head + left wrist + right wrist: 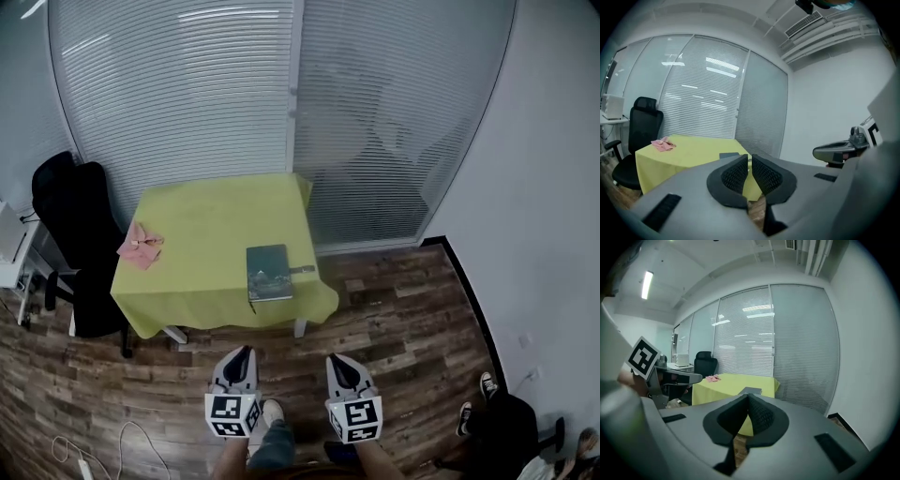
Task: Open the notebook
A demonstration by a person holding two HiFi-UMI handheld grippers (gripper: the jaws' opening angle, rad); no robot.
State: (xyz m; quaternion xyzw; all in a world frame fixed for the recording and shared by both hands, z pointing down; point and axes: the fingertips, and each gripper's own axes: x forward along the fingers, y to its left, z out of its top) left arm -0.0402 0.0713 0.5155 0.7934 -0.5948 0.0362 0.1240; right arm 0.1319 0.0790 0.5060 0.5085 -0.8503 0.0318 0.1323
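A dark closed notebook (269, 272) lies flat near the front right edge of a table with a yellow-green cloth (211, 220). Both grippers hang in the air over the wooden floor, well short of the table. My left gripper (242, 354) is shut with nothing between its jaws, and so is my right gripper (339, 361) beside it. In the left gripper view the notebook (729, 154) shows just past the left gripper (749, 157). From the right gripper view the notebook (751, 390) lies straight ahead, above the right gripper (746, 396).
A crumpled pink cloth (141, 246) lies at the table's left edge. A black office chair (75, 234) stands left of the table, with a white cable (94, 448) on the floor. Glass walls with blinds (187, 84) stand behind. A person's shoes (487, 384) show bottom right.
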